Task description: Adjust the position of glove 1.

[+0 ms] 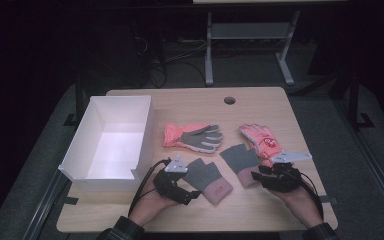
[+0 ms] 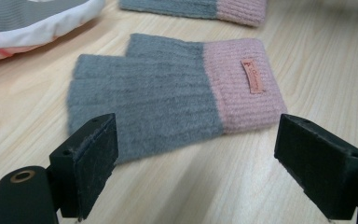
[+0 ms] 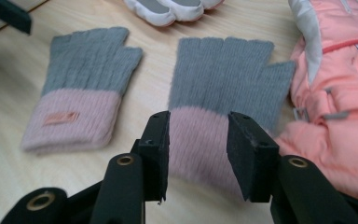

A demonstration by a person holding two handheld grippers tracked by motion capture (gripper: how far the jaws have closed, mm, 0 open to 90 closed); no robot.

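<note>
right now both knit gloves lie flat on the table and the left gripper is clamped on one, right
Not quite: the left gripper is open, its jaws wide apart short of the left knit glove, as the left gripper view shows. Both knit gloves do lie flat on the table.

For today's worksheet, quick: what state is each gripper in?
Left gripper: open, holding nothing.
Right gripper: open, astride a knit glove's pink cuff.

left gripper (image 2: 196,172) gapes wide; right gripper (image 3: 198,154) jaws half closed.

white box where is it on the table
In the high view the white box sits open at the table's left edge, left of the orange glove, beyond the left gripper.
</note>
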